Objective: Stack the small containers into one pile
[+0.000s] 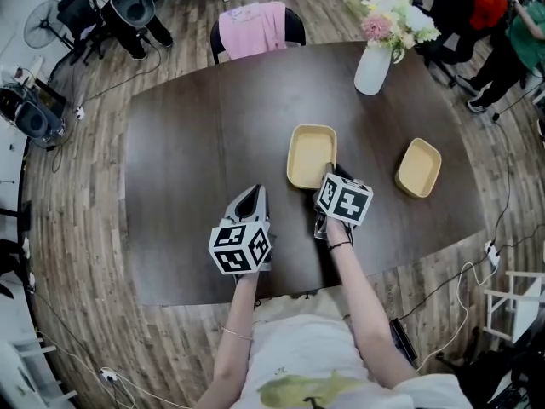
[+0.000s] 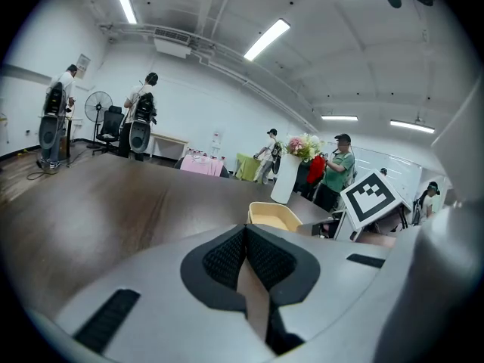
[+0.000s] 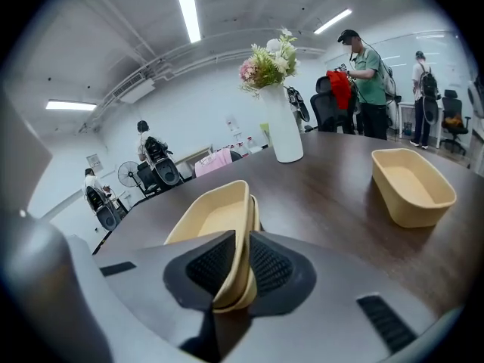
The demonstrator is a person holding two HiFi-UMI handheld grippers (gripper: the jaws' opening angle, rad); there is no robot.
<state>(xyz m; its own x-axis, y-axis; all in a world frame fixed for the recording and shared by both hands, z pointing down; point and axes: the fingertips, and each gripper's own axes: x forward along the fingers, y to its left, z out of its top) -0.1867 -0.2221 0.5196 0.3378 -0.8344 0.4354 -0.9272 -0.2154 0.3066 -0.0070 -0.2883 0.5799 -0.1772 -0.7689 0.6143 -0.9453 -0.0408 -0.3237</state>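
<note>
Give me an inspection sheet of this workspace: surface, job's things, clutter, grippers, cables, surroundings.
Surface: dark wooden table.
Job's things: centre container, apparently two nested; single container apart, to its right.
Clutter: vase of flowers at the far edge.
Grippers: right gripper shut on the centre container's near wall; left gripper shut, empty.
Cables: cables on the floor, off the table.
Surroundings: chair with pink cloth, fan, people behind.

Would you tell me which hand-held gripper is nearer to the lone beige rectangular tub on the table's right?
Right. The right hand-held gripper, clamped on the nested beige tubs' rim, is left of the lone beige rectangular tub; the left hand-held gripper is farther left.
</note>
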